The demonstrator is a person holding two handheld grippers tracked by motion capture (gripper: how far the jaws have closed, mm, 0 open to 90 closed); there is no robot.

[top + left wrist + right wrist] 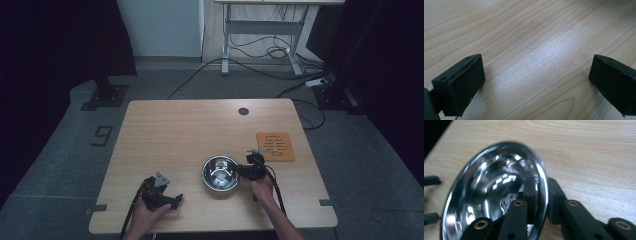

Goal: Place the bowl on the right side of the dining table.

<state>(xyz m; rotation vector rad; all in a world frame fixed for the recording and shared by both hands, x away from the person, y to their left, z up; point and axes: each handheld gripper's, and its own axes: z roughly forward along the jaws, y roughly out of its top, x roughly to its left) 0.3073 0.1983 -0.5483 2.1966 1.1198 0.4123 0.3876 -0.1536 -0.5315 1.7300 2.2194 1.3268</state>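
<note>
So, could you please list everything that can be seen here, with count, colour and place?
steel bowl: 1, shiny silver, near the table's front edge, right of middle; its rim is pinched by the right claw
mat: 1, orange with dark print, flat on the table right of the bowl, farther back
table: 1, light wood, a dark round hole near its back edge
desk frame: 1, white, on the floor behind, cables under it
left claw: 1, black, jaws wide apart over bare wood, front left
right claw: 1, black, shut on the bowl's rim, one jaw inside, one outside
hands: 2, at the front edge
</note>
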